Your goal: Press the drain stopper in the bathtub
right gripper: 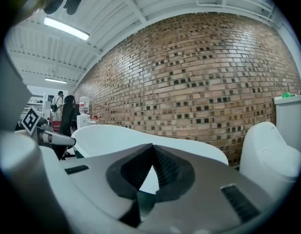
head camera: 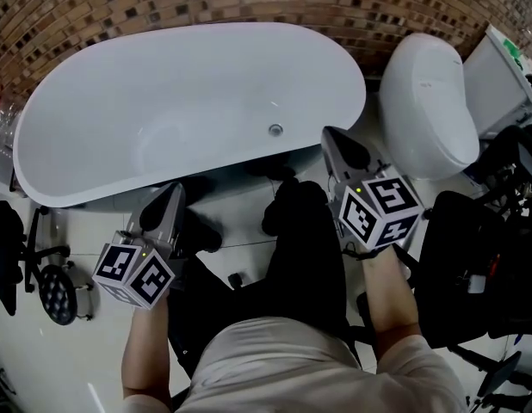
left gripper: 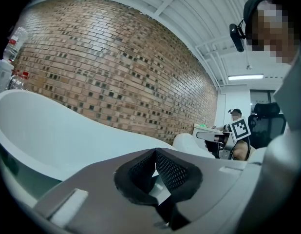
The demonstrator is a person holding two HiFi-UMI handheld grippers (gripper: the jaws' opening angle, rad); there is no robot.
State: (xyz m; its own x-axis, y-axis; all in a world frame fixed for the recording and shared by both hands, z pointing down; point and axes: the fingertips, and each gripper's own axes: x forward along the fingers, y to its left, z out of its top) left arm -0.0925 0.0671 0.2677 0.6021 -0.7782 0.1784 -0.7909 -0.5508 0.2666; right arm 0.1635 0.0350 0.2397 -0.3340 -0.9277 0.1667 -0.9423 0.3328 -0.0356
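I held my left tool [head camera: 169,198] and right tool [head camera: 336,142] by the near rim of the bathtub [head camera: 94,76], each with its jaws together on nothing. The drain stopper [head camera: 275,130] sat in the tub floor, towards its right end, untouched.

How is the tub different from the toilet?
The tub is much bigger and longer; the toilet is smaller and rounder. The tub is open, with a drain stopper in its floor; the toilet is closed on top. Both are white.
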